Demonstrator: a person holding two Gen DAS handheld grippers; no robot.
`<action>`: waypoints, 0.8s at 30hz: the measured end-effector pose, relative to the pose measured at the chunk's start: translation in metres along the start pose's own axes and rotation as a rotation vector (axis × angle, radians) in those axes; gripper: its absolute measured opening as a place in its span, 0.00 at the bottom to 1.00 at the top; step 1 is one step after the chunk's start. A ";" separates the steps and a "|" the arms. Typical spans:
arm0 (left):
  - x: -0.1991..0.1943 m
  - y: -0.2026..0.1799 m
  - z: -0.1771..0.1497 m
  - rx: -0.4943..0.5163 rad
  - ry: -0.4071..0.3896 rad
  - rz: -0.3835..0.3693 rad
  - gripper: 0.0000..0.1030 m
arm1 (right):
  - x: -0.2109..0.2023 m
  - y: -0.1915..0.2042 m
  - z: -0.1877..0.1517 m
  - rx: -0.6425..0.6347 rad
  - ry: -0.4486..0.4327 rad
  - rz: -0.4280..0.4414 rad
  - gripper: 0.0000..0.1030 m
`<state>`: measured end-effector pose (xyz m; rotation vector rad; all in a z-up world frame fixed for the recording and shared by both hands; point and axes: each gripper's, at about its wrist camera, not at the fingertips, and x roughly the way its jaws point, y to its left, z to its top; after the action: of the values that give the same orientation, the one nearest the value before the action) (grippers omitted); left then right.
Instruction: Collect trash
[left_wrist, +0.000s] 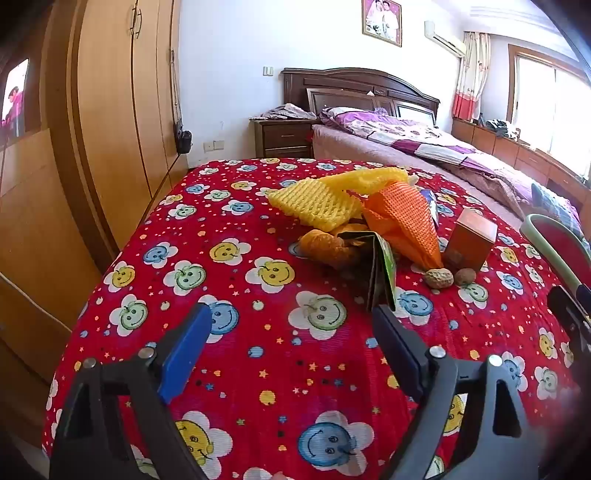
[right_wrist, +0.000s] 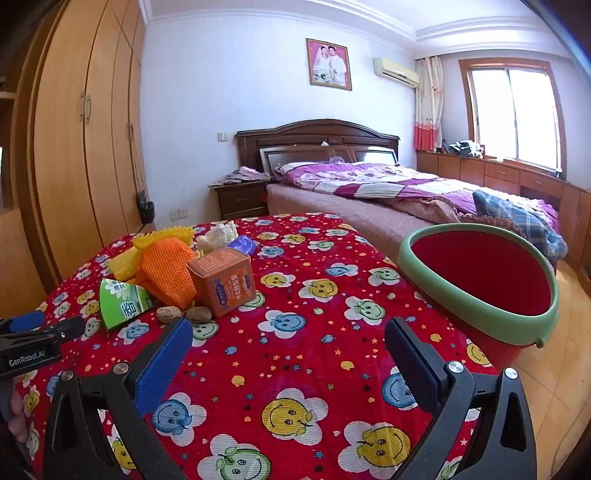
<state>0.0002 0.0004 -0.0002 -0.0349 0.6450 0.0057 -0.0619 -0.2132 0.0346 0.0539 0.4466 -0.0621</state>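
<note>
A table under a red smiley-flower cloth (right_wrist: 295, 354) fills the foreground. At its two o'clock edge sits a red bin with a green rim (right_wrist: 476, 291), empty inside. The trash lies heaped at ten o'clock: yellow foam netting (left_wrist: 317, 203), orange foam netting (right_wrist: 166, 269), an orange carton (right_wrist: 223, 280) beside it, a green wrapper (right_wrist: 123, 302) in front, and two nut shells (right_wrist: 184, 314) just before the carton. The right gripper (right_wrist: 288, 354) hovers over bare cloth, jaws spread wide, nothing between. The left gripper (left_wrist: 291, 332) likewise stands spread and empty, short of the pile.
</note>
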 end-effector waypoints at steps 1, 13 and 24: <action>0.000 0.000 0.000 0.002 -0.005 0.004 0.86 | 0.000 0.000 0.000 -0.001 -0.002 -0.001 1.00; 0.000 -0.001 0.002 0.013 0.003 0.000 0.86 | 0.000 0.004 -0.001 -0.021 0.005 -0.032 1.00; -0.003 0.001 0.000 0.006 -0.012 0.006 0.86 | -0.003 0.003 -0.001 -0.014 -0.008 -0.023 1.00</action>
<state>-0.0019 0.0009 0.0012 -0.0276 0.6329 0.0098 -0.0649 -0.2097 0.0356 0.0352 0.4400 -0.0814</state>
